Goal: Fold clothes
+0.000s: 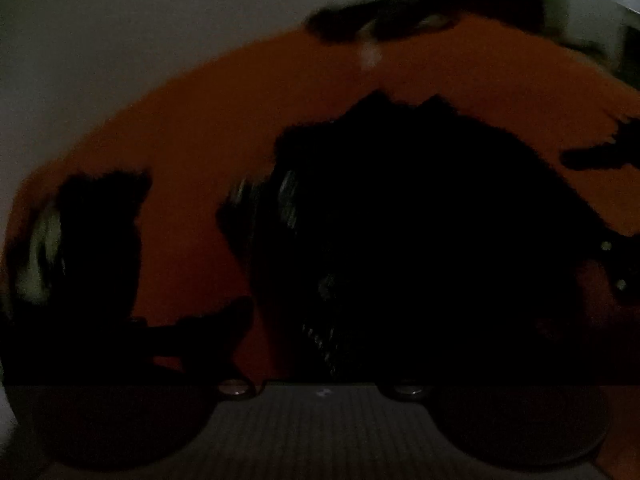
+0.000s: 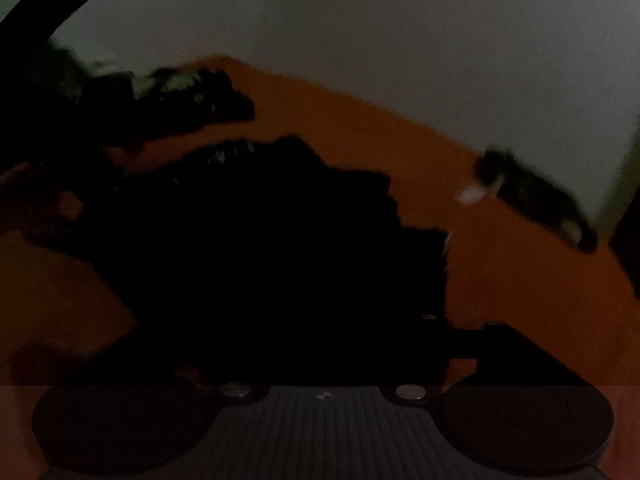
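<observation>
Dark garment [image 1: 420,220] on orange table [image 1: 180,128]

From where I sit, the orange table top [image 1: 200,128] looks matt and smooth, with no sheen or grain that I can make out in this dim light, and the pale wall [image 2: 400,40] behind it reads as flat and matt. The dark garment [image 2: 260,260] is cloth, soft and light-swallowing, its edge fuzzy against the orange. Its weave is too dark and blurred for me to tell.
</observation>
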A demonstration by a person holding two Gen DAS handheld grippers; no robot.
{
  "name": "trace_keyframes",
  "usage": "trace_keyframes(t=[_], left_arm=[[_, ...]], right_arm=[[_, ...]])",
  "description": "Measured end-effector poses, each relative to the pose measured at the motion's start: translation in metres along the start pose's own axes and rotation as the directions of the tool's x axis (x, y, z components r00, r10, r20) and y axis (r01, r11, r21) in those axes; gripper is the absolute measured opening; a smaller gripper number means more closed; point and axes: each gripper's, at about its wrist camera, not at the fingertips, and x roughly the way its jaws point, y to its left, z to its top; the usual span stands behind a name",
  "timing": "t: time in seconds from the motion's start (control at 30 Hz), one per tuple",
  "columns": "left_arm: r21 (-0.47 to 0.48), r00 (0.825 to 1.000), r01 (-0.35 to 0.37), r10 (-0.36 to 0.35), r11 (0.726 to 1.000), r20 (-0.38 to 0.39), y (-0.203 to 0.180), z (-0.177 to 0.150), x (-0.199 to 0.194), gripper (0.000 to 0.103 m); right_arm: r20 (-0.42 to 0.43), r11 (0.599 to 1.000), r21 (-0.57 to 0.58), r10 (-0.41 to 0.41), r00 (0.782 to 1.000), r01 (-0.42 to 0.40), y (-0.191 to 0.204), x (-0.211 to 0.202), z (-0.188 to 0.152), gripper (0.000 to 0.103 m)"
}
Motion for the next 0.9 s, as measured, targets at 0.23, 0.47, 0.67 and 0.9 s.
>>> trace_keyframes(t=[0.23, 0.47, 0.67, 0.9], left_arm=[[0.349, 0.995, 0.065, -0.085, 0.935, 0.042, -0.049, -0.019, -0.026, 0.085], [0.588, 0.994, -0.036, -0.03, 0.808, 0.102, -0.11, -0.043, -0.013, 0.085], [0.67, 0.993, -0.087, 0.011, 0.737, 0.117, -0.128, -0.05, 0.015, 0.047], [0.646, 0.996, -0.075, 0.029, 0.76, 0.082, -0.11, -0.064, 0.03, 0.031]], right_arm=[[-0.023, 0.938, -0.346, -0.024, 0.999, 0.015, 0.035, -0.021, -0.023, 0.074], [-0.018, 0.83, -0.558, -0.007, 1.0, -0.005, 0.071, -0.009, -0.029, 0.072], [-0.028, 0.773, -0.634, 0.015, 0.999, -0.029, 0.088, 0.02, -0.017, 0.014], [-0.036, 0.656, -0.755, -0.01, 0.999, -0.021, 0.087, 0.046, -0.033, 0.013]])
